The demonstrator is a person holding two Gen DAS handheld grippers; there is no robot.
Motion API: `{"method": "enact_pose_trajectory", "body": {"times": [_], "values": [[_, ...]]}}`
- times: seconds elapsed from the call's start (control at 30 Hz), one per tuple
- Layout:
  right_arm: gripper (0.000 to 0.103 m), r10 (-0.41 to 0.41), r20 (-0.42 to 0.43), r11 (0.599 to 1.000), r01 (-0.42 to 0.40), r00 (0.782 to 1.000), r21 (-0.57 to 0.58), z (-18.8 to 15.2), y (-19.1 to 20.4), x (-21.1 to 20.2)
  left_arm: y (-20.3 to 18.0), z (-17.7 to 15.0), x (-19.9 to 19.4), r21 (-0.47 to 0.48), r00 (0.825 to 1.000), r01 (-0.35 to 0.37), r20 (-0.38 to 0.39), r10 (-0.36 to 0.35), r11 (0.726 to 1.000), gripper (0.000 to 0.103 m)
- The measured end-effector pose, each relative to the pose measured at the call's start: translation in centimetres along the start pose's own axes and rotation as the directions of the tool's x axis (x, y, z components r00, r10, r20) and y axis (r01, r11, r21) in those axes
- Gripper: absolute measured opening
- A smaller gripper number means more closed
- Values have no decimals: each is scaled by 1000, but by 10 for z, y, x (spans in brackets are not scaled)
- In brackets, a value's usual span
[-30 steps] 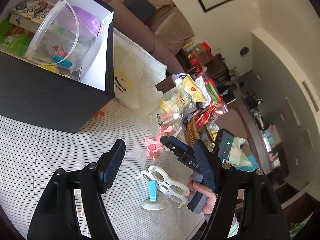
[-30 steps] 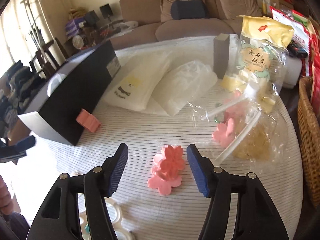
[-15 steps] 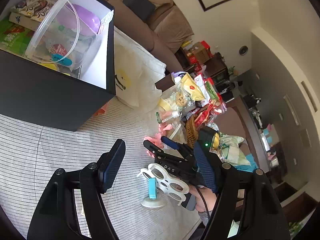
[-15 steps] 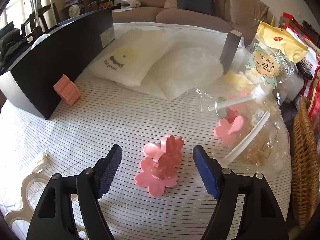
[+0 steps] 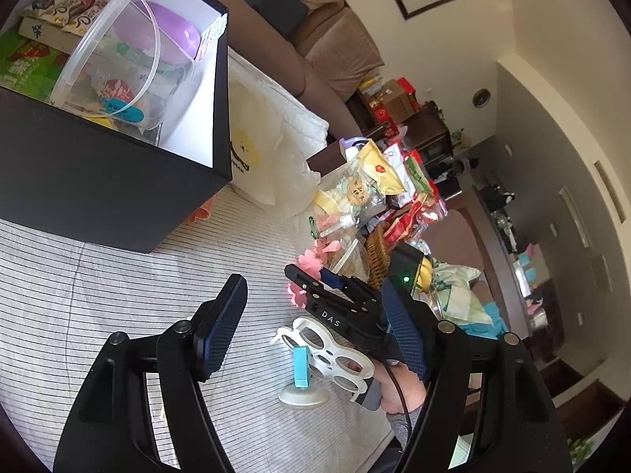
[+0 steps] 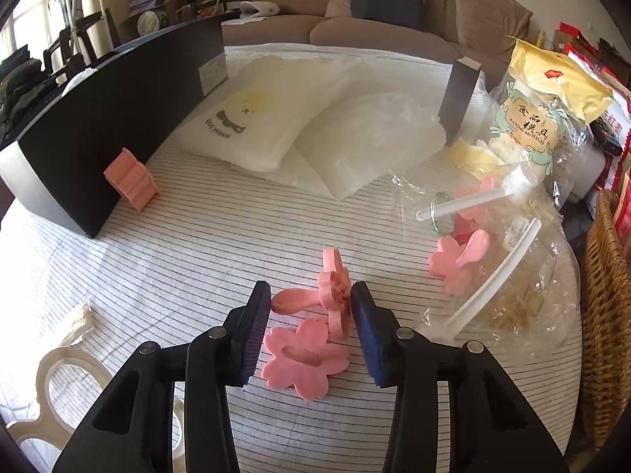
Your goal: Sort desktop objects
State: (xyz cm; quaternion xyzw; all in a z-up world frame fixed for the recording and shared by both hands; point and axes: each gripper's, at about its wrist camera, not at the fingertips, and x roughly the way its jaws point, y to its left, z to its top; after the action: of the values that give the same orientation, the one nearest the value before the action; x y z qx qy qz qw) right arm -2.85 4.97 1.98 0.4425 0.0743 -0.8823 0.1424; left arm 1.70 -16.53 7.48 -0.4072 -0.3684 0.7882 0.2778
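fingers of our right gripper [image 6: 310, 317] have just been closing around the pink plastic flower mould [image 6: 335, 291], not yet clamped; left gripper [image 5: 311, 327] waits released.

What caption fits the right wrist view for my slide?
Right gripper closing around a pink flower-shaped mould on the striped tablecloth, black box behind.

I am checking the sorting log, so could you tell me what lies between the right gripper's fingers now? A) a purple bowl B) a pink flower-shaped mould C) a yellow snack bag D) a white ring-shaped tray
B: the right gripper brackets the pink flower-shaped mould on the striped tablecloth.
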Motion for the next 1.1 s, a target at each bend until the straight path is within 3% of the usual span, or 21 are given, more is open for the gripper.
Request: {"method": "enact_pose_trajectory", "body": {"times": [0.1, 0.2, 0.27, 0.4, 0.5, 0.67, 0.87, 0.97, 1.1], "values": [[43, 22, 53, 1000, -22, 998, 8, 6, 3, -14, 0, -1, 4, -3, 1000, 2, -12, -2, 1000, 68], [43, 96, 135, 995, -100, 986, 23, 13, 6, -38, 3, -3, 8, -32, 999, 45, -28, -46, 998, 68], [43, 173, 208, 984, -176, 963, -5, 18, 13, -59, 8, -3, 11, -82, 993, 112, -31, -115, 990, 69], [43, 271, 293, 958, -226, 917, -178, 23, 44, -95, 18, 1, 9, -156, 969, 242, 1, -245, 958, 75], [43, 299, 307, 934, -210, 904, -290, 18, 70, -109, 19, 5, 7, -168, 956, 294, 24, -294, 941, 81], [43, 249, 327, 892, -84, 912, -444, 3, 108, -121, 17, 7, 11, -172, 946, 323, 21, -325, 930, 88], [43, 303, 364, 817, -43, 881, -575, -11, 138, -134, 12, 5, 23, -176, 910, 403, -30, -414, 898, 92], [43, 359, 357, 812, -101, 862, -575, -9, 138, -141, 7, 3, 25, -150, 902, 416, -54, -428, 897, 90], [43, 460, 333, 821, -251, 823, -513, -3, 127, -148, 0, 1, 21, -130, 885, 454, -43, -463, 881, 88]]}}
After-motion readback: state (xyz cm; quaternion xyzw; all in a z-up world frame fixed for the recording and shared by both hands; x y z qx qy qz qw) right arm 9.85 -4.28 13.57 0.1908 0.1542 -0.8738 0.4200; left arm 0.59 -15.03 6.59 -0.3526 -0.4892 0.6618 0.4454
